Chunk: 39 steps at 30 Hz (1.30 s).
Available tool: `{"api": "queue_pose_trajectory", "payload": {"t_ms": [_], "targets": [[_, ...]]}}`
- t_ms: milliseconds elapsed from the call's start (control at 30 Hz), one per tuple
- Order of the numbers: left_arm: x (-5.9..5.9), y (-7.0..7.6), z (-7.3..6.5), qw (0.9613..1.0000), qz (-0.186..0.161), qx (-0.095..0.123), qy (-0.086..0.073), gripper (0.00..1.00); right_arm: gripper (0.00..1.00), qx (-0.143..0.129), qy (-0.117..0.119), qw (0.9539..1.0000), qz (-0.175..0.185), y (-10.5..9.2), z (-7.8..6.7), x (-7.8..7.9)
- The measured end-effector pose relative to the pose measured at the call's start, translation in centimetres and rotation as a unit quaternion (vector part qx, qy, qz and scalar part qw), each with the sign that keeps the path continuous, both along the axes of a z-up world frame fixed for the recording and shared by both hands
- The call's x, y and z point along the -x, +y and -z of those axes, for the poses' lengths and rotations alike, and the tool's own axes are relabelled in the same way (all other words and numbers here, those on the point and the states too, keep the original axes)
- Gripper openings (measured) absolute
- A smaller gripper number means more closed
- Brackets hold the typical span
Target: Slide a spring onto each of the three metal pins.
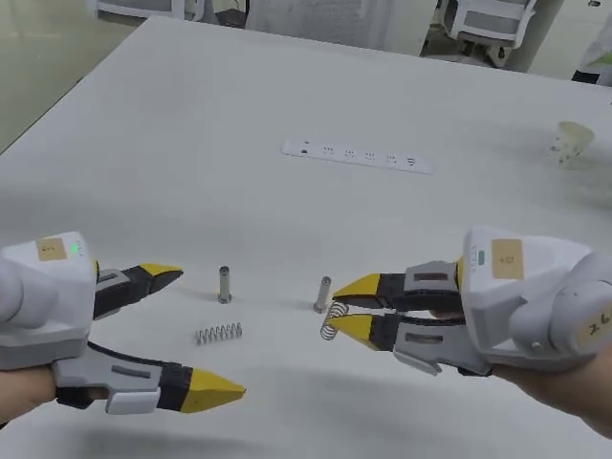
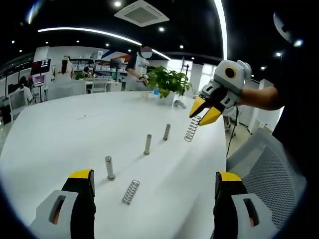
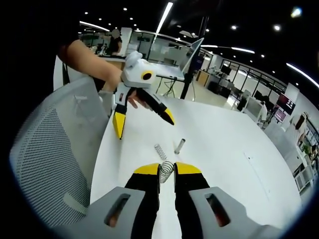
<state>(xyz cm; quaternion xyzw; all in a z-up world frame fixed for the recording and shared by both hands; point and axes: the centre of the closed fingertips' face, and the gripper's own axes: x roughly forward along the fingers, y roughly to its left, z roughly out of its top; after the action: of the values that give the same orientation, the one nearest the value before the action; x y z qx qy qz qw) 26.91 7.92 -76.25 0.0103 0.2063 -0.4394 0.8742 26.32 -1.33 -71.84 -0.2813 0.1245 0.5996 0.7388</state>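
Yellow tips of your right gripper (image 1: 352, 308) are pinched on the held spring (image 1: 331, 323) at centre-right of the head view. The coil pokes out past the tips, just beside the middle pin (image 1: 323, 294); contact or not, can't tell. In the right gripper view the same jaws sit nearly closed at bottom centre with the coil clamped between them.

Your left gripper (image 1: 196, 331) is at lower left of the head view with its jaws spread wide, nothing between them. The loose spring (image 1: 219, 333) lies flat on the white table (image 1: 287, 76) in front of those tips, below the left pin (image 1: 225, 284), which stands upright and bare.

In the left gripper view three pins line up from lower left toward centre. The third pin (image 2: 166, 131) is farthest along and looks ribbed; too small to tell if a spring is on it.

A power strip (image 1: 356, 155) lies at upper centre of the head view, and a paper cup (image 1: 571, 142) at upper right.
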Motion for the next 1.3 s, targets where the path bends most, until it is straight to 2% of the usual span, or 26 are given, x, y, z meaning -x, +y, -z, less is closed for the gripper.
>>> {"api": "queue_pose_trajectory", "payload": {"t_ms": [333, 800, 1300], "targets": [[-0.3, 0.7, -0.3, 0.9999, -0.010, -0.001, -0.003, 0.98, 0.08, 0.007, -0.004, 0.9999, 0.013, -0.5, 0.3, -0.9], [-0.3, 1.0, -0.1, 0.9999, -0.012, -0.002, 0.000, 0.98, 0.08, 0.029, -0.006, 0.9991, 0.031, -1.1, 1.6, -3.8], [-0.2, 1.4, 0.2, 0.9998, -0.017, -0.003, 0.006, 0.98, 0.08, 0.033, -0.013, 0.9985, 0.042, -1.0, 1.6, -6.1]]}}
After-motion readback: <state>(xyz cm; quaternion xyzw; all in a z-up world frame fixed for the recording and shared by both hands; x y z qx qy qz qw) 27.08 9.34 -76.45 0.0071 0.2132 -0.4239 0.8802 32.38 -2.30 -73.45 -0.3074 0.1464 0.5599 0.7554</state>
